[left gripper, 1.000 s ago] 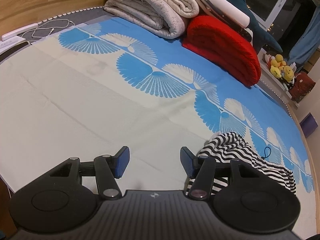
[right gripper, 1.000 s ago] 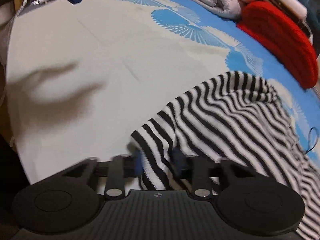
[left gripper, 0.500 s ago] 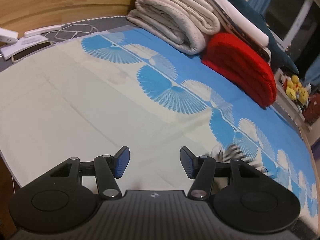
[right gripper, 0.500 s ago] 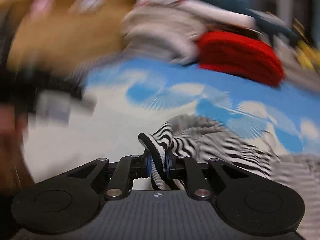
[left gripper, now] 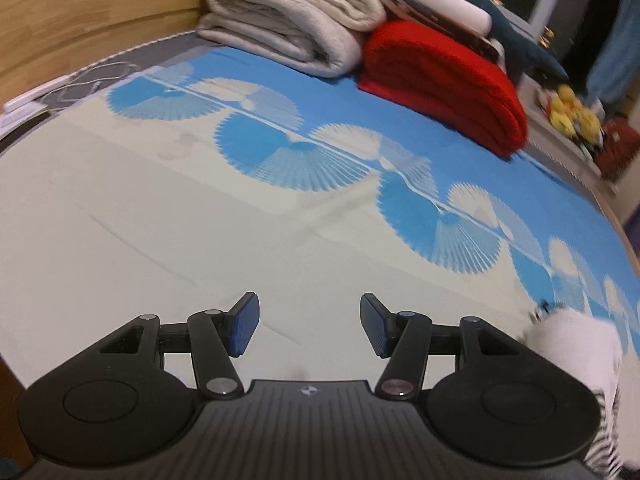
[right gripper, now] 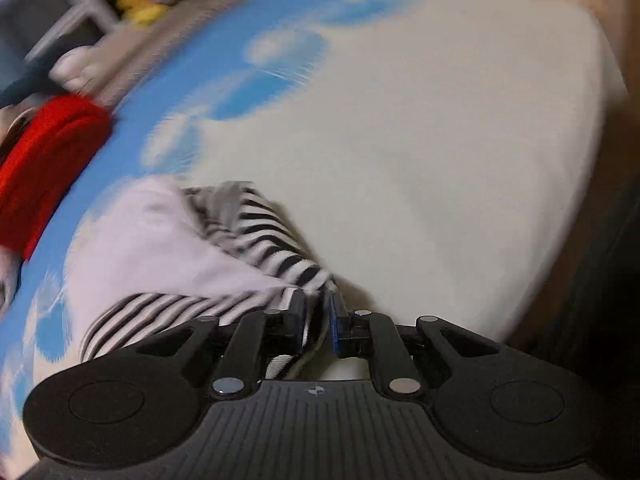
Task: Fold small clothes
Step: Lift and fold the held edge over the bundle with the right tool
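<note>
Since a second ago, when it lay spread on the bed beside my left gripper, the striped garment (right gripper: 260,256) has been lifted and dragged aside, and its white inner side now shows. My right gripper (right gripper: 318,322) has swung around hard, so its view is smeared and looks along the bed (right gripper: 420,140) toward the far edge. Its fingers (right gripper: 335,320) are clenched on a bunched fold of the garment, which trails off to the left over the sheet's blue pattern, near the red blanket (right gripper: 44,160).

My left gripper (left gripper: 308,330) hangs over the pale part of the bed (left gripper: 160,216), fingers (left gripper: 244,328) spread wide apart with nothing between them. In this view only a blurred scrap of the garment (left gripper: 576,344) shows at the lower right, behind the gripper body. Folded beige blankets (left gripper: 288,24) and the red blanket (left gripper: 444,84) sit stacked at the head of the bed, well apart from both grippers.
</note>
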{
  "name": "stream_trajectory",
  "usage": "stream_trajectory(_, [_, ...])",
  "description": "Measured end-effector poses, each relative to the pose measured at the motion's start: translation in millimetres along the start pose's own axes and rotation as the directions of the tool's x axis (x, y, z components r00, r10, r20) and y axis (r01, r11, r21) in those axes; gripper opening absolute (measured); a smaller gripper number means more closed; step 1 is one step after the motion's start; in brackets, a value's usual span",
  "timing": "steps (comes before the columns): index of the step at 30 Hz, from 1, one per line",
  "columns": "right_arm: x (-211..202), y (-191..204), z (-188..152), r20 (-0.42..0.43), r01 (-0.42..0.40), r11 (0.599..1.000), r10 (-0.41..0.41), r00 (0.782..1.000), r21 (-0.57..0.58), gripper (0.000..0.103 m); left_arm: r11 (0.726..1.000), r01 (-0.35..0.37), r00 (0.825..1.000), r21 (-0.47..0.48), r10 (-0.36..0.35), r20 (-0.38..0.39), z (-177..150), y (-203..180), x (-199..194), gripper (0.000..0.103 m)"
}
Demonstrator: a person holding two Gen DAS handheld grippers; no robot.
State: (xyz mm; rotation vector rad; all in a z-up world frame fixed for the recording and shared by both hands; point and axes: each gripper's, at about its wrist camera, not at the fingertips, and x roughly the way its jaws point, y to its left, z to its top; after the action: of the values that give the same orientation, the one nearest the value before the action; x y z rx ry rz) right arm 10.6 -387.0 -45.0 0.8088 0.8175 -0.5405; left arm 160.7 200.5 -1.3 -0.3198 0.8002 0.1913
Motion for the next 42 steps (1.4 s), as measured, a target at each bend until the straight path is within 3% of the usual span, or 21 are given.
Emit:
stream_trajectory(3, [-25,11,28,0.099,-0.123,0.985,0.135,0.986,-0.119,0.023,0.994,0.021,1.0,0.11,-0.02,-0.005,-11,-32,3,0.061])
stream_trajectory(5, [-32,26,48,0.085,-0.24,0.946,0.263,0.961,-0.218,0.029,0.978,0.038,0.999,0.205,-0.039,-0.001,-20,-55,4,0.061])
stream_trajectory(7, [-31,45,67,0.016,-0.341,0.877,0.368,0.93,-0.338,0.035,0.958,0.042,0.999,0.285,-0.048,0.016,-31,-73,4,0.061])
stream_trajectory(9, [-18,69,83,-0.113,-0.439,0.782,0.438,0.892,-0.442,0.041,0.935,0.049,0.998,0.351,-0.062,0.027,-46,-88,3,0.061])
stream_trajectory(12, [20,98,95,-0.281,-0.52,0.687,0.439,0.853,-0.507,0.045,0.92,0.061,0.997,0.388,-0.075,0.021,-69,-100,2,0.061])
stream_trajectory(14, [48,110,97,-0.328,-0.512,0.681,0.393,0.859,-0.523,0.047,0.919,0.068,0.997,0.389,-0.075,0.003,-80,-104,-1,0.061])
stream_trajectory(17, [84,116,93,-0.38,-0.519,0.703,0.365,0.85,-0.487,0.048,0.926,0.067,0.998,0.372,-0.066,-0.015,-92,-110,-12,0.061])
stream_trajectory(20, [120,124,90,-0.462,-0.542,0.747,0.353,0.813,-0.384,0.049,0.935,0.087,0.996,0.344,-0.078,-0.04,-100,-126,-22,0.062])
stream_trajectory(22, [125,130,88,-0.491,-0.58,0.729,0.379,0.784,-0.364,0.049,0.941,0.119,0.993,0.316,-0.104,-0.062,-102,-145,-23,0.066])
stream_trajectory(23, [117,132,83,-0.488,-0.578,0.717,0.372,0.79,-0.389,0.045,0.942,0.134,0.99,0.309,-0.117,-0.073,-103,-154,-22,0.071])
stream_trajectory(25, [115,135,84,-0.469,-0.568,0.708,0.367,0.804,-0.42,0.008,0.941,0.168,0.984,0.293,-0.145,-0.1,-104,-183,-16,0.075])
stream_trajectory(27, [104,129,101,-0.445,-0.627,0.705,0.469,0.762,-0.331,0.007,0.941,0.217,0.974,0.26,-0.189,-0.126,-105,-213,-9,0.077])
stream_trajectory(30, [64,108,131,-0.357,-0.74,0.624,0.651,0.669,-0.25,0.007,0.934,0.287,0.954,0.214,-0.257,-0.157,-111,-253,-2,0.083])
stream_trajectory(31, [56,101,137,-0.326,-0.741,0.613,0.665,0.672,-0.275,0.007,0.931,0.301,0.948,0.207,-0.268,-0.171,-115,-264,2,0.084])
stream_trajectory(33, [69,89,145,-0.316,-0.655,0.698,0.577,0.753,-0.289,0.007,0.921,0.316,0.936,0.229,-0.263,-0.234,-131,-285,19,0.084])
stream_trajectory(34, [87,80,146,-0.344,-0.582,0.768,0.487,0.803,-0.269,0.007,0.916,0.309,0.935,0.257,-0.243,-0.258,-141,-292,29,0.084])
stream_trajectory(35, [104,73,145,-0.38,-0.522,0.815,0.413,0.828,-0.251,0.007,0.91,0.293,0.937,0.293,-0.212,-0.278,-150,-297,36,0.085])
stream_trajectory(37, [131,61,137,-0.438,-0.439,0.866,0.307,0.845,-0.24,0.007,0.899,0.245,0.945,0.364,-0.138,-0.296,-165,-301,47,0.085])
stream_trajectory(38, [137,60,132,-0.454,-0.428,0.868,0.285,0.844,-0.251,0.007,0.901,0.244,0.945,0.359,-0.139,-0.295,-166,-298,47,0.085])
stream_trajectory(42, [130,71,119,-0.415,-0.428,0.821,0.263,0.871,-0.378,0.009,0.904,0.248,0.947,0.35,-0.149,-0.285,-153,-293,27,0.082])
